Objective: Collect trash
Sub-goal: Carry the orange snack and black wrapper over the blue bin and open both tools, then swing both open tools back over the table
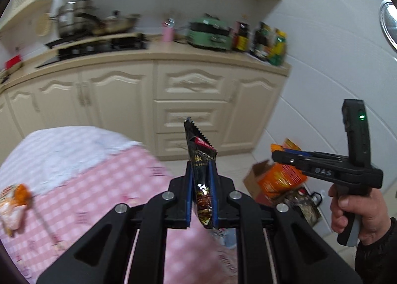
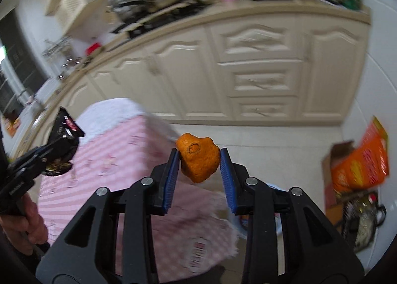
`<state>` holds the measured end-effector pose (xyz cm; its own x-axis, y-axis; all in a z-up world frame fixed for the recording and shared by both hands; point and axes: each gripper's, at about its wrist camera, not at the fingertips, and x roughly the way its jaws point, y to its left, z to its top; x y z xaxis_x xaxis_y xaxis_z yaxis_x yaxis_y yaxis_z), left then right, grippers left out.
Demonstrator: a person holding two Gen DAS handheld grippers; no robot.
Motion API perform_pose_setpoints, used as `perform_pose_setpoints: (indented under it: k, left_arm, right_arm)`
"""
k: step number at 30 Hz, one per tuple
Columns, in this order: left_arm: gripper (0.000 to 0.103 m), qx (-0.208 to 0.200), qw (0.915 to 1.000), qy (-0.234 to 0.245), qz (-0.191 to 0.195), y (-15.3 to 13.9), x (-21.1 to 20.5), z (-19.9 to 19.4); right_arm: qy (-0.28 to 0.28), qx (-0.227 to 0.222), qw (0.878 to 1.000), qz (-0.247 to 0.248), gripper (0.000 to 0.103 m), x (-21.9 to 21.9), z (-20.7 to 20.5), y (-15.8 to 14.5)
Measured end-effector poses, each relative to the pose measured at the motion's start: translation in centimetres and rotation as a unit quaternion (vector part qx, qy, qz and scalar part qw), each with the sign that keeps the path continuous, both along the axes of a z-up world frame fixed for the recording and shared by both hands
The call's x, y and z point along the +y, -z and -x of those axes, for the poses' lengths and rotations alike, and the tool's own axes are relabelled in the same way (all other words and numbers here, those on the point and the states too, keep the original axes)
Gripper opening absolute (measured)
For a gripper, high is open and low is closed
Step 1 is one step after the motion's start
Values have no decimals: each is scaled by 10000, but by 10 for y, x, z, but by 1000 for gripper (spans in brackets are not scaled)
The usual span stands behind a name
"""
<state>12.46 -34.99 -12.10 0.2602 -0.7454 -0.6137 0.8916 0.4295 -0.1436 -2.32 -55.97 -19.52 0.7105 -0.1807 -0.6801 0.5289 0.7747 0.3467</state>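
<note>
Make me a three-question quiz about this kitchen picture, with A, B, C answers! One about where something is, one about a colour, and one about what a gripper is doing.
1. Where is the orange box?
A. on the floor by the wall
B. on the stove
C. on the checked tablecloth

2. What colour is the checked tablecloth?
A. green and yellow
B. pink and white
C. plain black

3. What is the left gripper doing?
A. hanging open and empty
B. pinching a spoon
C. pinching a black snack wrapper

Answers:
1 A, it lies on the floor tiles beside the white wall.
2 B, its squares are pink and white.
3 C, the black snack wrapper sticks up between its closed blue pads.
</note>
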Motion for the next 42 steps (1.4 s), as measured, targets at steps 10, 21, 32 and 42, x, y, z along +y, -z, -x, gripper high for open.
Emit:
perform_pose_setpoints:
  k: [10, 21, 32, 42]
  left_arm:
    - [11, 731, 9878, 908, -1032, 89, -108, 45]
    - [66, 1378, 9658, 1044, -1932, 161, -175, 32]
    - [93, 969, 9759, 604, -1860, 144, -172, 19]
    - [93, 735, 9865, 327, -1428, 106, -136, 11]
  right_arm:
    - [604, 328, 9907, -1176, 33, -57, 24, 92]
    - [1066, 470, 9736, -1965, 61, -97, 33, 153]
    - [1397, 517, 9713, -1852, 94, -106, 47, 147]
    - [1332, 499, 9773, -1568, 96, -94, 38, 121]
